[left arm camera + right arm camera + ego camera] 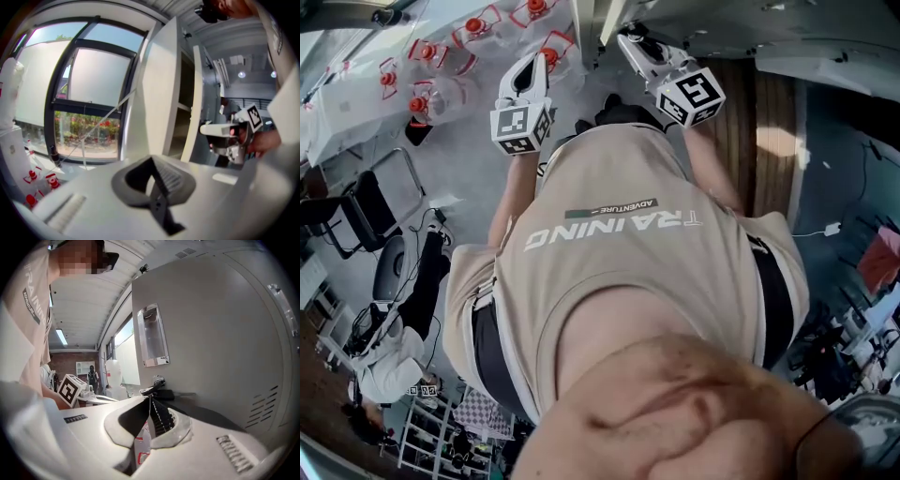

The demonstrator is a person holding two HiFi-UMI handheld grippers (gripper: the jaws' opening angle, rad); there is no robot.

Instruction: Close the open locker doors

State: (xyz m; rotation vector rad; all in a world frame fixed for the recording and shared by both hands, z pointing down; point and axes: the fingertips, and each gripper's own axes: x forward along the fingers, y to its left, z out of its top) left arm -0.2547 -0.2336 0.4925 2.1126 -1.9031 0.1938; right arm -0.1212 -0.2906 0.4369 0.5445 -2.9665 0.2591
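Observation:
In the left gripper view two pale locker doors stand open, the nearer door (pixel 161 89) edge-on and a second door (pixel 196 103) behind it, with a dark locker interior (pixel 183 105) between them. My left gripper (pixel 152 161) is shut and empty, short of the nearer door. In the right gripper view a grey locker door (pixel 220 329) with a clear label holder (pixel 152 336) fills the frame. My right gripper (pixel 150 400) is shut and empty, its tip just under the door's dark latch (pixel 158 384); contact cannot be told. The head view shows the left gripper (pixel 525 89) and right gripper (pixel 661 61) raised ahead of the torso.
A large window (pixel 89 89) is left of the lockers. Water jugs with red caps (pixel 473 33) stand on the floor at the left. Black chairs (pixel 356 211) and a seated person (pixel 384 361) are behind. Wood flooring (pixel 764 122) runs at the right.

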